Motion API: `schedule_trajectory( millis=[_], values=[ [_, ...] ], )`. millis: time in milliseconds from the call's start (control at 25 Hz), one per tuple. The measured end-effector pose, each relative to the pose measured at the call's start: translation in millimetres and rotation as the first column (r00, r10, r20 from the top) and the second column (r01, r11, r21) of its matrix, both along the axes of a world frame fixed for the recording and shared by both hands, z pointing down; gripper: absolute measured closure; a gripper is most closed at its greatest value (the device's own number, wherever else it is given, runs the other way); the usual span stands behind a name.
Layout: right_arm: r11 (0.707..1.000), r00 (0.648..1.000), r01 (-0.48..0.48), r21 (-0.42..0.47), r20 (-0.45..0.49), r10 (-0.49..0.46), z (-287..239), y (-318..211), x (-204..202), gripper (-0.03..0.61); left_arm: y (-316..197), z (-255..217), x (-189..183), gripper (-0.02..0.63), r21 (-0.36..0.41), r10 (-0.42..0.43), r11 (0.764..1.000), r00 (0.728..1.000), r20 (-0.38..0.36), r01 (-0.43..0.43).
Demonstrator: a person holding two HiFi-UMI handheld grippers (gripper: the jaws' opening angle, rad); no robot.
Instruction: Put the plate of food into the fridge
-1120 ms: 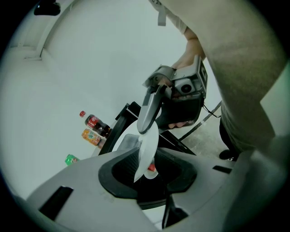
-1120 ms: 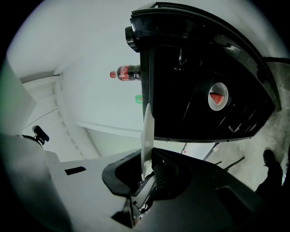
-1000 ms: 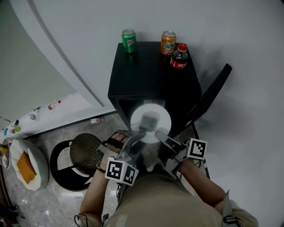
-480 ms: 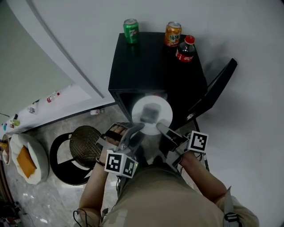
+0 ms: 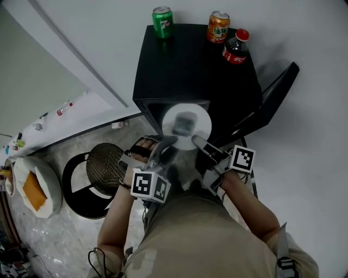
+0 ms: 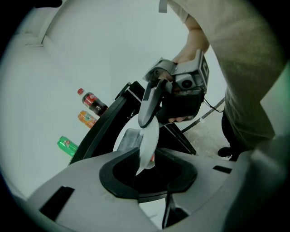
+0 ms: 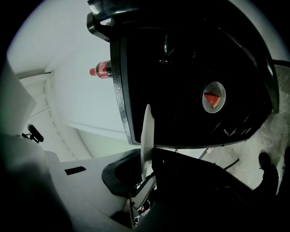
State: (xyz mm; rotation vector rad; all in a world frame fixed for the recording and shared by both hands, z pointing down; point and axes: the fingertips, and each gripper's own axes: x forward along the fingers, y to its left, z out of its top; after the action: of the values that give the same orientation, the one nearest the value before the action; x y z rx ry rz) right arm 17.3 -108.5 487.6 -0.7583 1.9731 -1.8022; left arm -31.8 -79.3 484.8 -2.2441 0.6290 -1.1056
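Observation:
A white plate (image 5: 186,126) with a grey piece of food on it hangs level in front of the open black fridge (image 5: 190,65). My left gripper (image 5: 167,142) is shut on the plate's near-left rim and my right gripper (image 5: 197,140) on its near-right rim. In the left gripper view the plate (image 6: 147,145) shows edge-on between that gripper's jaws (image 6: 146,165), with the right gripper's finger on the far rim. In the right gripper view the plate (image 7: 146,136) stands edge-on in the right gripper (image 7: 144,174), before the dark fridge interior (image 7: 190,81).
The fridge door (image 5: 272,103) swings open to the right. A green can (image 5: 162,14), an orange can (image 5: 218,26) and a cola bottle (image 5: 236,47) stand on the fridge top. A small white dish with a red piece (image 7: 214,97) sits inside. A round mesh stool (image 5: 103,176) stands left.
Both grippers have carried the plate a little lower and closer to the fridge opening. The head camera has leaned in, so the fridge looks larger.

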Motion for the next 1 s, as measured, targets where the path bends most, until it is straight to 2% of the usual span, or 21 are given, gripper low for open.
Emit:
schedule_trajectory(
  millis=[640, 800, 1000],
  values=[
    [1.000, 1.000, -0.013, -0.024, -0.026, 0.012, 32, -24, -8, 0.525, -24, 34, -8, 0.520, -0.058, -0.015, 0.998, 1.000, 0.016, 0.016],
    [1.000, 1.000, -0.016, -0.019, -0.019, 0.015, 39, -31, -13, 0.525, -30, 41, -12, 0.520, -0.045, -0.019, 0.999, 0.999, 0.038, 0.021],
    [0.999, 0.999, -0.044, -0.011, -0.013, 0.044, 46, -43, -16, 0.525, -33, 39, -15, 0.520, -0.023, 0.002, 1.000, 1.000, 0.018, -0.001]
  ],
)
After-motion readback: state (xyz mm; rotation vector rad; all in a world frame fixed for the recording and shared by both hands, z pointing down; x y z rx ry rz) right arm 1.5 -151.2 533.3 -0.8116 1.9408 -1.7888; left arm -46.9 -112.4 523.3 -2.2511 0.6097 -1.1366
